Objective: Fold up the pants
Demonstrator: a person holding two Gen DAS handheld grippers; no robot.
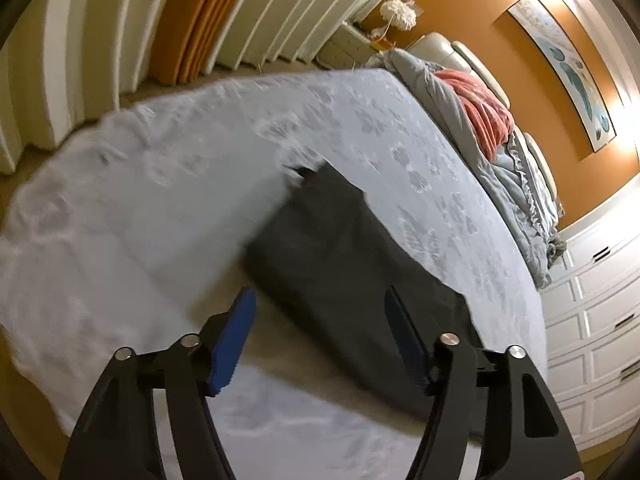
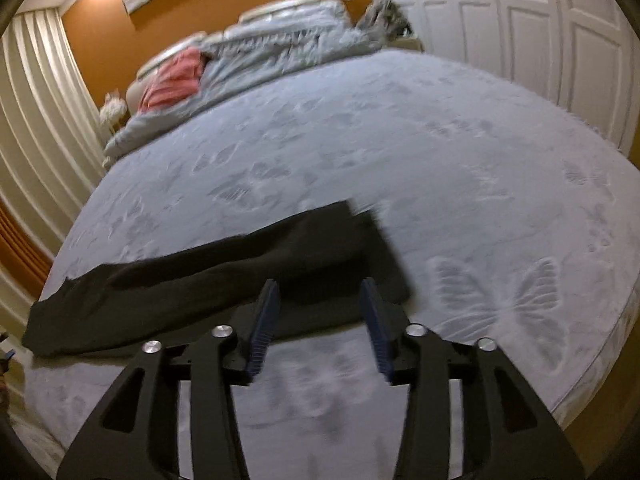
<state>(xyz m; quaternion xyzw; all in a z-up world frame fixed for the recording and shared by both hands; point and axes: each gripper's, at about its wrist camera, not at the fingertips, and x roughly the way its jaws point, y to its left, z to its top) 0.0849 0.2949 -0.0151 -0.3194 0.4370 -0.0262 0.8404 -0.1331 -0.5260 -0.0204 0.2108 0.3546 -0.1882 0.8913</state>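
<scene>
Dark grey pants (image 1: 352,264) lie flat on a pale bed cover with butterfly patterns (image 1: 140,208). In the right wrist view the pants (image 2: 224,276) stretch from the lower left to the middle, folded lengthwise. My left gripper (image 1: 320,300) is open and empty, held above the near part of the pants. My right gripper (image 2: 320,292) is open and empty, just above the near edge of the pants' right end. Both views are blurred by motion.
A heap of grey bedding and a pink blanket (image 2: 172,76) lies at the head of the bed. White wardrobe doors (image 2: 520,28) stand to the right. Cream curtains (image 1: 80,40) hang on the far side. The bed's near edge (image 2: 580,376) curves around.
</scene>
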